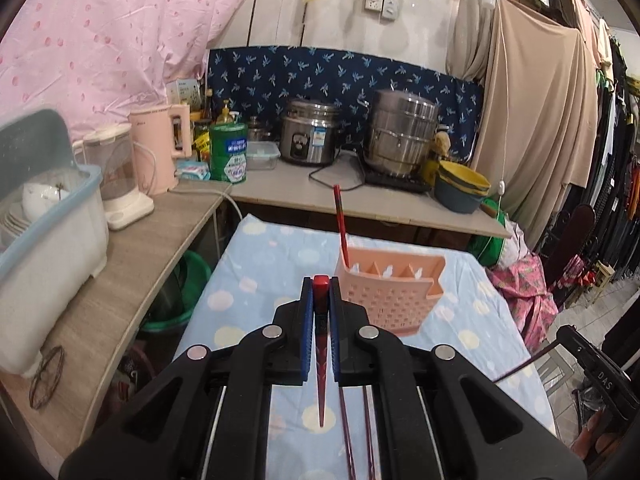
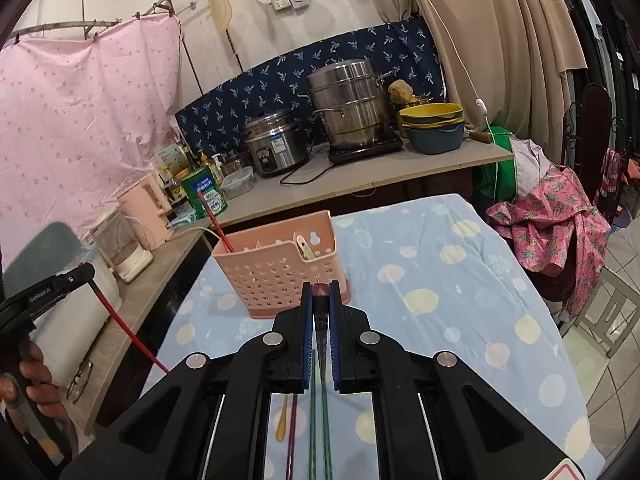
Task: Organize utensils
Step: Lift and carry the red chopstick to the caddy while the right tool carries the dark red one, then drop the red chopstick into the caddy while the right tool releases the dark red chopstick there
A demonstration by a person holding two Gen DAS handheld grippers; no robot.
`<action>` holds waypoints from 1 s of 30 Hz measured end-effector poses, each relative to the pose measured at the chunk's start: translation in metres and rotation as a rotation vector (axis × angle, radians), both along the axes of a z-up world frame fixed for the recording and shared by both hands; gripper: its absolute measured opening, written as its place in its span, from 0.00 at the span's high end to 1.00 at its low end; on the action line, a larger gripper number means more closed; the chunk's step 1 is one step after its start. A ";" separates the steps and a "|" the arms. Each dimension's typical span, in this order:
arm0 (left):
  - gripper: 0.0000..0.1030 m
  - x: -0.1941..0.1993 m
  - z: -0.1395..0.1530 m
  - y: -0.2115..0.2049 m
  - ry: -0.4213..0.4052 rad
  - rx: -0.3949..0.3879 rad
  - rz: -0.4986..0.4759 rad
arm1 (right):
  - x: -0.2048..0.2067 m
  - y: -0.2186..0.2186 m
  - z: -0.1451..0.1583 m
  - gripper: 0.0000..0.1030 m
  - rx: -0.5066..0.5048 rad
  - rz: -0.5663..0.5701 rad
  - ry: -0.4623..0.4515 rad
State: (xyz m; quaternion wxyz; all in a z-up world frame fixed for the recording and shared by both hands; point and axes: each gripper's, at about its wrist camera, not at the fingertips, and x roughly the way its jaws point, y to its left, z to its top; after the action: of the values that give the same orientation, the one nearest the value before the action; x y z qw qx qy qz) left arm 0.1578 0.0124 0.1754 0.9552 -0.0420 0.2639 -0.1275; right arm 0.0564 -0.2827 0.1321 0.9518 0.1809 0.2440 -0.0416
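Observation:
A pink perforated utensil holder [image 1: 390, 300] [image 2: 276, 276] stands on the blue spotted tablecloth [image 1: 256, 280]. One red chopstick [image 1: 341, 220] [image 2: 216, 220] leans upright in its left compartment. My left gripper [image 1: 321, 286] is shut on a second red chopstick [image 1: 321, 360], held above the table to the left of and nearer than the holder. My right gripper [image 2: 320, 292] is shut on a dark maroon chopstick [image 2: 320, 320], just in front of the holder. Each view shows the other gripper at its edge: the left gripper [image 2: 48, 292] and the right gripper [image 1: 592, 364].
Loose on the cloth below lie green chopsticks [image 2: 320, 432], a purple chopstick [image 2: 293, 432] and a yellow spoon [image 2: 282, 420]. A counter [image 1: 120, 264] with a dish rack, a blender and a kettle runs along the left. Behind the table stand a rice cooker [image 1: 310, 132] and a steamer pot [image 1: 402, 132].

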 end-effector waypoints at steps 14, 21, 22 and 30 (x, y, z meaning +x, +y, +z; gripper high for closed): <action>0.93 0.052 0.077 -0.024 -0.186 -0.099 0.001 | 0.063 -0.020 0.076 0.93 0.095 -0.044 -0.286; 0.93 0.088 0.083 -0.039 -0.204 -0.111 0.007 | 0.108 -0.024 0.085 0.93 0.124 -0.056 -0.328; 0.93 0.094 0.080 -0.041 -0.196 -0.112 0.006 | 0.115 -0.023 0.083 0.93 0.124 -0.055 -0.325; 0.93 0.123 0.042 -0.053 -0.116 -0.076 0.007 | 0.151 -0.017 0.045 0.93 0.095 -0.042 -0.211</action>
State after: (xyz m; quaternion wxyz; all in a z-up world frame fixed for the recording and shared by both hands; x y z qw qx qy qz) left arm 0.2811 -0.0406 0.2178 0.9670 -0.0715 0.2031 -0.1362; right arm 0.2072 -0.3001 0.1770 0.9615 0.2343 0.1403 -0.0308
